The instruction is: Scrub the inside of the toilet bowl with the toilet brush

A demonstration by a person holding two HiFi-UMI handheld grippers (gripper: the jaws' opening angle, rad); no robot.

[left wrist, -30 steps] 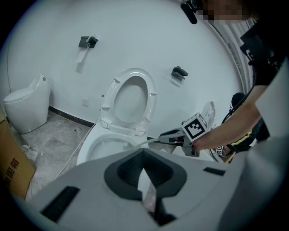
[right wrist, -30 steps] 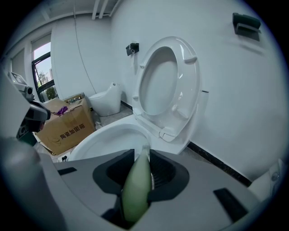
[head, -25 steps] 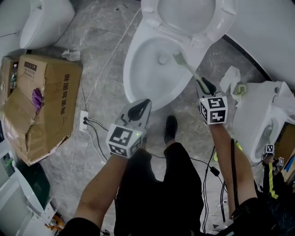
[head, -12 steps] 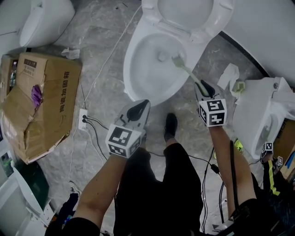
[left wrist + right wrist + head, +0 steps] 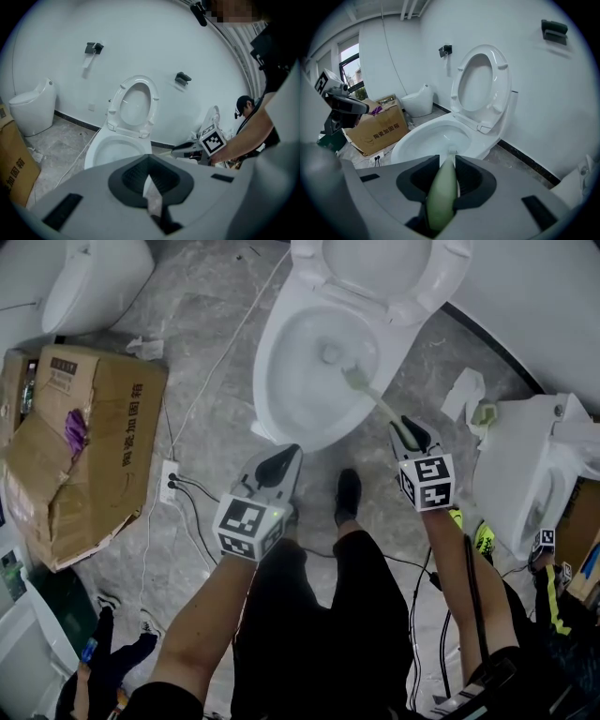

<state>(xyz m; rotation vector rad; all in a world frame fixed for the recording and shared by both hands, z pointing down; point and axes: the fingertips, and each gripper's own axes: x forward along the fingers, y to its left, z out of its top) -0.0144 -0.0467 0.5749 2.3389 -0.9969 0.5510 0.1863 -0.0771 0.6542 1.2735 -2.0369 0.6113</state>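
Head view: white toilet bowl (image 5: 265, 390) on a grey marbled floor (image 5: 206, 324), seat (image 5: 441, 277) tipped up behind it. The right gripper (image 5: 410, 432) sits just outside the bowl's near right rim, jaws clamped on the pale green handle of the toilet brush (image 5: 375, 401). The handle slants up over the rim and the brush head lies inside the bowl, near the drain. The left gripper (image 5: 278, 465) hangs over the floor just in front of the bowl, touching nothing. A dented cardboard box (image 5: 94, 446) stands at left, with a wall-socket strip (image 5: 170, 484) and its cords between box and bowl. A second toilet (image 5: 94, 282) is at upper left, a third (image 5: 525, 474) at right, and a black shoe (image 5: 348, 498) between the two arms. Left gripper view: jaws drawn close together, with only a thin pale sliver between the pads; what it is cannot be told. Beyond them are the toilet bowl (image 5: 101, 150), the raised seat (image 5: 133, 101) and the right gripper (image 5: 174, 150) reaching in from the right. Right gripper view: jaws closed on the green brush handle (image 5: 443, 197), and the bristle end (image 5: 451, 152) reaches past the near rim into the bowl (image 5: 412, 140). The box (image 5: 379, 129) and the left gripper (image 5: 347, 105) are at left.
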